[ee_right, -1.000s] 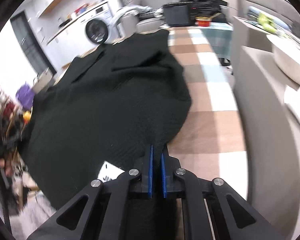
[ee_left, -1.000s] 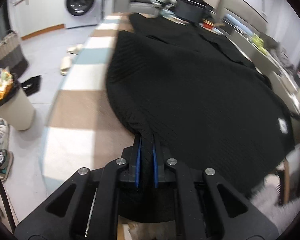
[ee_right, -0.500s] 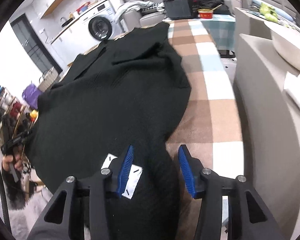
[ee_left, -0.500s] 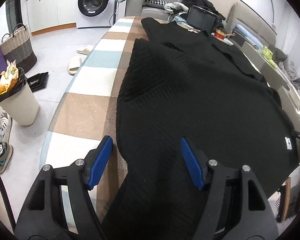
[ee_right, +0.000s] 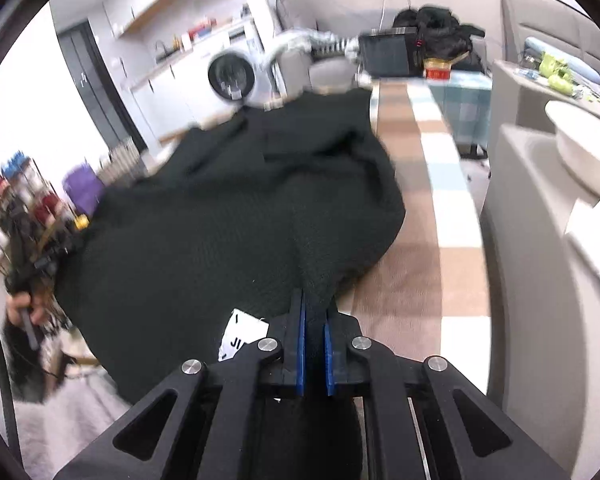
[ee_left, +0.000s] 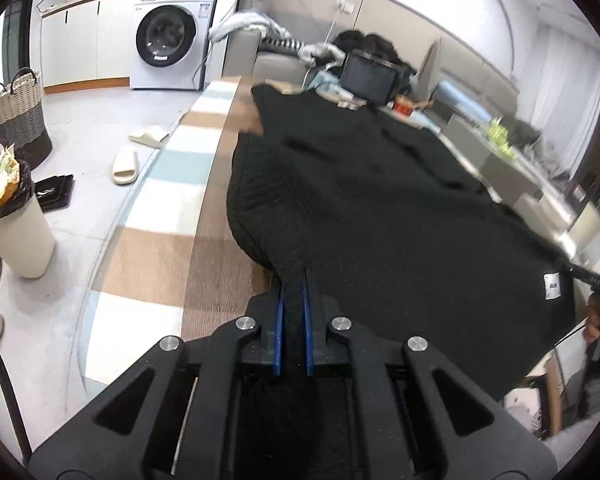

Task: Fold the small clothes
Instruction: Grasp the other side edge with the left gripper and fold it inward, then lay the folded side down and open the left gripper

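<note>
A large black knit garment (ee_left: 380,208) lies spread along the checked table (ee_left: 168,184). My left gripper (ee_left: 294,276) is shut on its near left hem, the fabric pinched between the blue pads. My right gripper (ee_right: 314,300) is shut on the near right hem of the same garment (ee_right: 228,208), lifting the edge off the table (ee_right: 432,200). A white label (ee_right: 240,338) shows beside the right fingers, and it also shows in the left wrist view (ee_left: 552,286). The garment's near edge is raised and stretched between both grippers.
A washing machine (ee_left: 168,48) and slippers (ee_left: 126,166) are on the floor to the left, with a bin (ee_left: 14,224) and basket (ee_left: 16,120). A sofa with clothes and a dark box (ee_left: 370,74) stands beyond the table's far end. A grey counter (ee_right: 540,240) runs along the right.
Half a second ago both grippers were open over the hem. Now both have shut on the fabric again and raised the near edge.
</note>
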Demonstrator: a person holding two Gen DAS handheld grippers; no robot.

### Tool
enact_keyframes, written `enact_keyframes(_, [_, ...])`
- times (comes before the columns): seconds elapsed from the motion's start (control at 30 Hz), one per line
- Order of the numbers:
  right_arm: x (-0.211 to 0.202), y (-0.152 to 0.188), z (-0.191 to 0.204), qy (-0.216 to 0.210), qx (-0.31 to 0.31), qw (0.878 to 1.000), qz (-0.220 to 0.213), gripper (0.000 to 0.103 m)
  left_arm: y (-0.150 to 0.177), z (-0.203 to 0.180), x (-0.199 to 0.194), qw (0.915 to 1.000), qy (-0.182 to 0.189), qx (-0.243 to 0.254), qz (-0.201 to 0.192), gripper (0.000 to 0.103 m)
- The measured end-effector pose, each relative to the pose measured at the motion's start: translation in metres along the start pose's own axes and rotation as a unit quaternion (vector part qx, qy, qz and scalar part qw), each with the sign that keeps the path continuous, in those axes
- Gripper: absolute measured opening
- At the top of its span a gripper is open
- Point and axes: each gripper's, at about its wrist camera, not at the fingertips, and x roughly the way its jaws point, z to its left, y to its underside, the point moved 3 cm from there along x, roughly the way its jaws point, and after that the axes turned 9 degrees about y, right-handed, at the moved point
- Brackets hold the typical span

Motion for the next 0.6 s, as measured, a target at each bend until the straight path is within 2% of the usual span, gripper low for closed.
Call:
enact_keyframes(0.17, [-0.033,-0.021,0.005,-0.011,0.011,0.995,-0.096,0.007,-0.020,-0.012,-0.024,0.9986,0.012,0.003,-0.051,0.005])
enact_keyframes(0.33, [-0.043,-0.044,0.002,0.003,0.047,0.986,-0.161,0.007,-0.048,-0.013,-0.032,0.9957,0.005,0.002,-0.092,0.005])
enact_keyframes(0.47, [-0.032,-0.073,-0.002,0.016,0.077,0.980,-0.181,0.007,-0.075,-0.006,-0.025,0.9934,0.004,-0.003,-0.114,0.005])
enact_keyframes(0.6, [-0.001,-0.106,-0.004,0.040,0.091,0.983,-0.157,0.007,-0.103,0.000,0.001,0.9942,-0.006,0.000,-0.107,0.005])
